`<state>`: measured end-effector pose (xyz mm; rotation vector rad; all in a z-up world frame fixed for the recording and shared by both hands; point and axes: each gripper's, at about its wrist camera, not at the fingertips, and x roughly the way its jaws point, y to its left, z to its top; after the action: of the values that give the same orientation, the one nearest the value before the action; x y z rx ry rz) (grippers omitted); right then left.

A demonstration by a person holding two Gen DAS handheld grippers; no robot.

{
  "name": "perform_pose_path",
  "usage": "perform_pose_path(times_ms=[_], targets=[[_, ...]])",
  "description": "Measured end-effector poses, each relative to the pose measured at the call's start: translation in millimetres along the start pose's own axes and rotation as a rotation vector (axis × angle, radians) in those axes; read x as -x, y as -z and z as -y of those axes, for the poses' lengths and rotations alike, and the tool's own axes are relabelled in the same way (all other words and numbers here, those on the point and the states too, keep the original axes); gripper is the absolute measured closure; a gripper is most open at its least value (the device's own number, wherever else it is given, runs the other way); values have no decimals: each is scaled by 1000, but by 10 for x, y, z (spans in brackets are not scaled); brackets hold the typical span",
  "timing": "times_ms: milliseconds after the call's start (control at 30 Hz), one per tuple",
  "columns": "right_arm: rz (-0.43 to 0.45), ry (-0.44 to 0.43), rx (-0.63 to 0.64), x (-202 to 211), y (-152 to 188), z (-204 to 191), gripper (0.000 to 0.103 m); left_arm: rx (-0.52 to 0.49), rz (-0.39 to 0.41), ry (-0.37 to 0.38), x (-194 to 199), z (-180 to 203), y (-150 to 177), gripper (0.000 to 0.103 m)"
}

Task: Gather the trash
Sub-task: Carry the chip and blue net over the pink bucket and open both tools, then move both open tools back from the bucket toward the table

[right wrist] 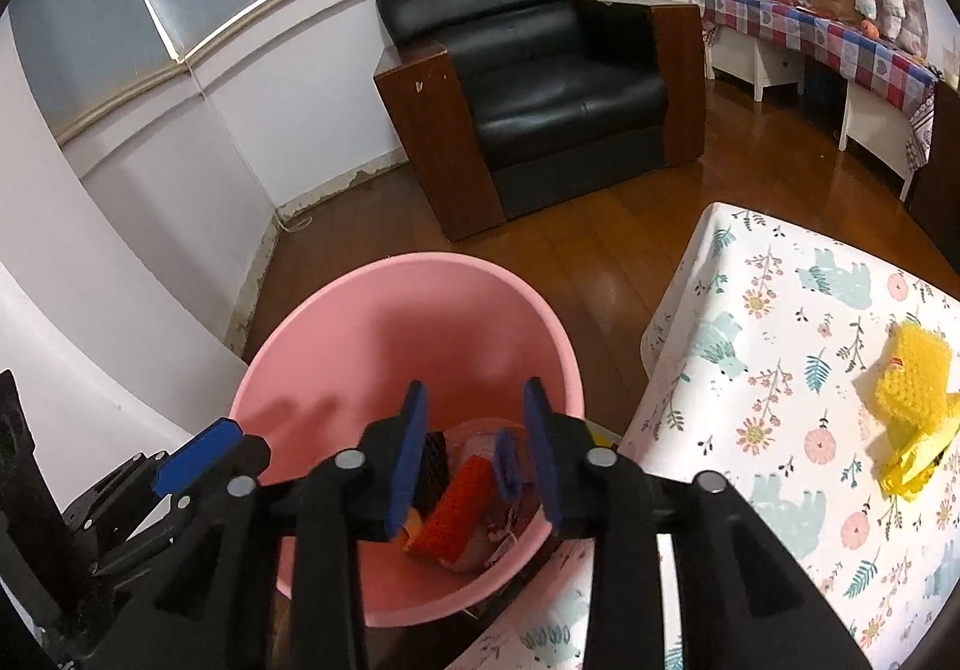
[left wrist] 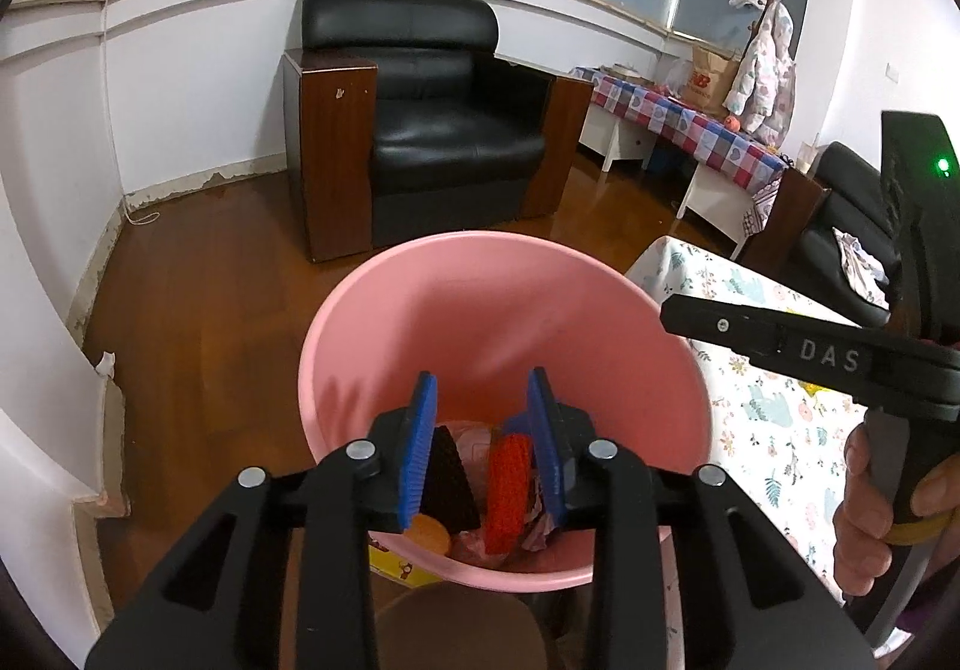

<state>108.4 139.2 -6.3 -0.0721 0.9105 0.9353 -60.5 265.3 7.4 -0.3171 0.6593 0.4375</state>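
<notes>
A pink bin [left wrist: 480,298] stands on the floor beside the table; it also shows in the right wrist view [right wrist: 390,310]. Trash lies at its bottom: a red scrubby piece [left wrist: 509,490] [right wrist: 456,514], a black wedge [left wrist: 447,484], an orange bit [left wrist: 427,535] and crumpled wrappers. My left gripper [left wrist: 483,388] is open and empty above the bin. My right gripper [right wrist: 474,400] is open and empty above the bin too. A yellow sponge with crumpled yellow wrap [right wrist: 912,406] lies on the table at the right.
The table has a floral cloth [right wrist: 780,370] right of the bin. A black armchair [left wrist: 432,117] stands behind on the wood floor. A side table with a checked cloth [left wrist: 690,123] is at the back right. A white wall runs on the left.
</notes>
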Motion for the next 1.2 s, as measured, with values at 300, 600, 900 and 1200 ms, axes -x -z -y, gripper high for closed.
perform_pose_path(times_ms=[300,600,900,1200], targets=[[38,38,34,282,221,32,69,-9,18,27,109,130,2,72],[42,101,-41,551,475,396,69,-52,13,57,123,402,11,72],[74,200,-202,877,702,998,63,-92,-1,124,40,806,-19,72],[121,278,-356,1193,895,1554,58,-184,-27,211,-64,1327,61,72]])
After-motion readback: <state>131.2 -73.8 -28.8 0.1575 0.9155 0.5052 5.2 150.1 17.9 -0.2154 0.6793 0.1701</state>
